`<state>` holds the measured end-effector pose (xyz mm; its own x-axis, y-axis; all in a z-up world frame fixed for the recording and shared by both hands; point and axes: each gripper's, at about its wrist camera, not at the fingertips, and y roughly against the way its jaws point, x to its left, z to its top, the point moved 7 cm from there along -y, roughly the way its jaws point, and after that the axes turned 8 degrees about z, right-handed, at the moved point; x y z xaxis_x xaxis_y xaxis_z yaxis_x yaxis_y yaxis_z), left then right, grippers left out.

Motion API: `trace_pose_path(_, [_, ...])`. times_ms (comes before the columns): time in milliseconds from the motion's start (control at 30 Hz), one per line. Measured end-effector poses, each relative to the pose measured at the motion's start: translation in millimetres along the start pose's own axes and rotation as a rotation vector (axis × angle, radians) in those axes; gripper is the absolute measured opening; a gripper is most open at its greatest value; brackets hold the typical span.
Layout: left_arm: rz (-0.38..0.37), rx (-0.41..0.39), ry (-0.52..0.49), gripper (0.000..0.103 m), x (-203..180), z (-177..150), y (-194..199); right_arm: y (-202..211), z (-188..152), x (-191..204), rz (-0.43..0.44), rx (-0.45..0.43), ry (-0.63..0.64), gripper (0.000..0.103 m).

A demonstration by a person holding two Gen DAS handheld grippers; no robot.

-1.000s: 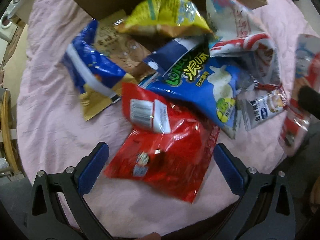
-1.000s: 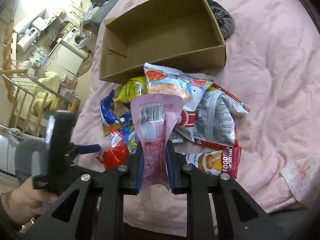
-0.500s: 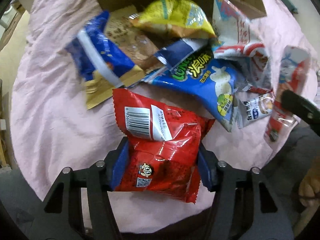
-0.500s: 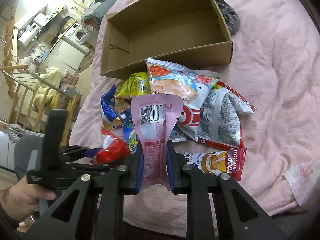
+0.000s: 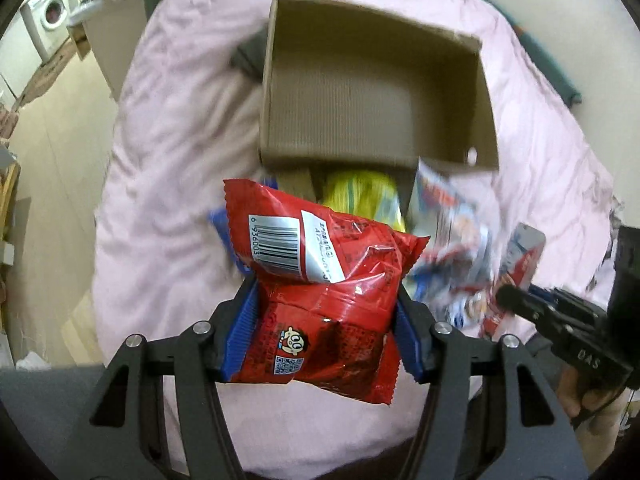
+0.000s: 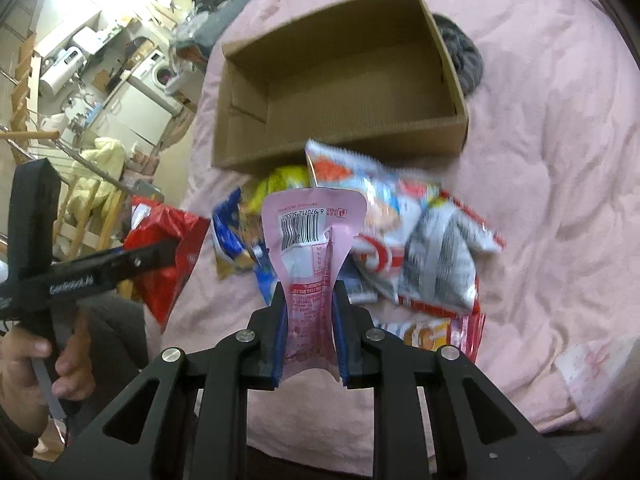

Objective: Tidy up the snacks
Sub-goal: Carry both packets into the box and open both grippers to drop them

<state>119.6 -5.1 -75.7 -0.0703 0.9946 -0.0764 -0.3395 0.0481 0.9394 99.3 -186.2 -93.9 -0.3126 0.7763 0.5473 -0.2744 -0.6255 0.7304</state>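
A second ago the left hand-held gripper (image 5: 326, 328) stood wide over the red snack bag (image 5: 324, 292) as it lay on the pink bed (image 5: 168, 184); now its blue pads are clamped on the bag's two sides and the bag hangs clear of the bed, lifted in front of the cardboard box (image 5: 376, 92). The box has come fully into the left wrist view and looks empty, so the bag seems ready to be carried over the near wall and dropped in. The right hand-held gripper (image 6: 310, 328) has changed little: its jaws are narrow, pinching the lower part of a pink packet (image 6: 314, 256) that stands upright in front of the box. The rest of the snacks, a yellow bag (image 6: 280, 184), a blue bag (image 6: 230, 232) and several white and red ones (image 6: 436, 264), remain heaped on the bed just against the box's near wall. Nothing is packed yet, and two items are now in hand.
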Motion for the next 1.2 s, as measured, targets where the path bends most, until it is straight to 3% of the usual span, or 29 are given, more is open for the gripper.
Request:
trace_pose_path(233, [0.001,-0.067,0.025,0.058,2.4,54.6,0.6,15.0,70.5,3.3,-0.039,-0.097,0.047,0.021])
trace_pose_path(567, [0.023,-0.113,0.002,0.058,-13.5,115.3,-23.4,-18.6,134.2,-17.0,-0.067,-0.142,0.047,0.021])
trace_pose_path(967, [0.059,-0.175,-0.043,0.058,-33.3,132.9,-64.9,-52.4,149.9,-48.4,-0.193,-0.187,0.11,0.021])
trace_pose_path(1200, [0.081,-0.221,-0.052,0.058,-31.0,136.8,-64.4,-71.7,148.3,-65.0,-0.214,-0.125,0.062,0.021])
